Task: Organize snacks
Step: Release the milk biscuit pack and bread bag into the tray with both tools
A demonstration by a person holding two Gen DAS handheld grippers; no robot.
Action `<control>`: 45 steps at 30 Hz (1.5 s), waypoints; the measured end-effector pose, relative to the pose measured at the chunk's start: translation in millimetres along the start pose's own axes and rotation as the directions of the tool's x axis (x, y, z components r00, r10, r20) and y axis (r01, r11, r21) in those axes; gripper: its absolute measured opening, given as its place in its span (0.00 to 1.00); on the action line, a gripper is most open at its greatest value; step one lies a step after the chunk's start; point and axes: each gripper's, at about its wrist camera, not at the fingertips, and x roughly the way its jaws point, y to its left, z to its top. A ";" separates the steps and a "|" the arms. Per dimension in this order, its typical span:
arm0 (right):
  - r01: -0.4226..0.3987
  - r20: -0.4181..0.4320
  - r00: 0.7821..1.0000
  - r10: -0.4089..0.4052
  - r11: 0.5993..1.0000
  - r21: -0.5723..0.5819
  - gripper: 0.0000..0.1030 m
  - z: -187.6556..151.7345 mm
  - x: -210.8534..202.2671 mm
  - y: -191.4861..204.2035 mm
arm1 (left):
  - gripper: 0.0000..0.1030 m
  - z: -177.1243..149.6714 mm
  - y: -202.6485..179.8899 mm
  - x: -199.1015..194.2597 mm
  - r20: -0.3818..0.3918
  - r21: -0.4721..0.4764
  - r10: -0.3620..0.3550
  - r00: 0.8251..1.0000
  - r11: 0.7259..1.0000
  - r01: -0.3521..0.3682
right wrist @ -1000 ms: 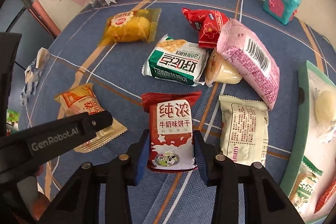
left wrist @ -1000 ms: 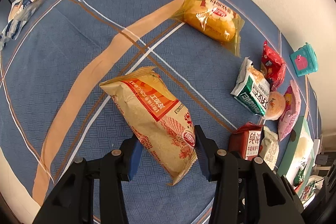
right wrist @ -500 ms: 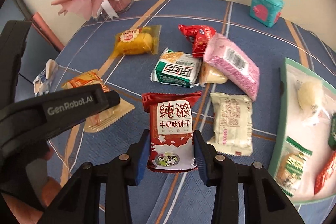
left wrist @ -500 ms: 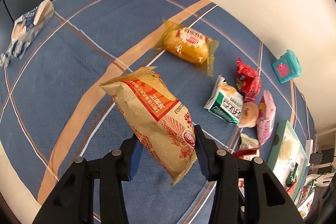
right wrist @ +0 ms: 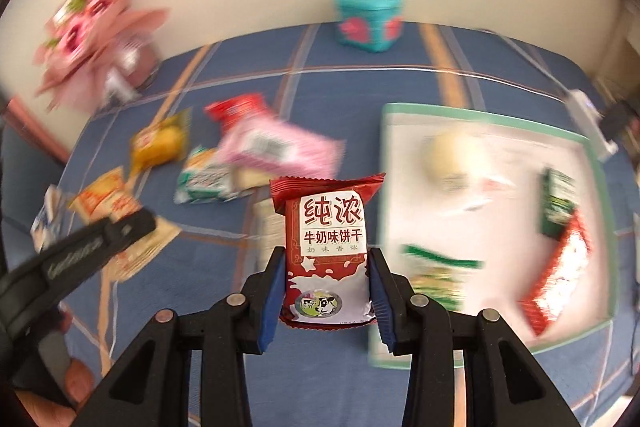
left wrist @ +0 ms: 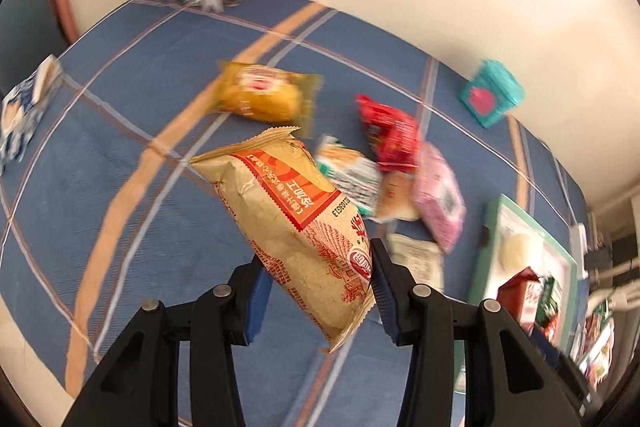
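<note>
We grip both | left tool (left wrist: 316, 291) clenched on tan snack bag (left wrist: 296, 227) | right tool (right wrist: 326, 293) clenched on red biscuit pack (right wrist: 326, 247), upright | green-rimmed tray (right wrist: 592, 163) lies right, nearer right tool

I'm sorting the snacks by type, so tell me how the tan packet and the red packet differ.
The tan packet is long and pillow-shaped; the red packet is shorter and squarer. The tan packet sits tilted in the left gripper; the red packet stands upright in the right gripper. The tan one is beige with an orange band; the red one is dark red with a white label. Both are sealed and held off the table.
</note>
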 end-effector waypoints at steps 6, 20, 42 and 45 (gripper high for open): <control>0.124 0.011 0.992 -0.126 0.984 0.127 0.41 8.0 -5.0 -64.7 | 0.46 -13.3 -49.8 2.3 -0.015 0.123 -0.060 0.998 0.990 0.062; 0.171 -0.012 0.984 -0.176 0.936 0.306 0.41 9.5 -6.4 -155.1 | 0.47 -46.3 -165.3 10.7 -0.029 0.404 -0.183 0.983 0.897 0.179; 0.168 -0.041 0.986 -0.163 0.946 0.277 0.41 18.8 34.6 -165.0 | 0.47 -33.8 -195.3 79.8 -0.081 0.422 -0.221 0.972 0.876 0.234; 0.161 -0.046 0.987 -0.155 0.942 0.293 0.41 17.5 37.3 -169.0 | 0.47 -33.2 -196.2 84.9 -0.094 0.412 -0.236 0.967 0.875 0.254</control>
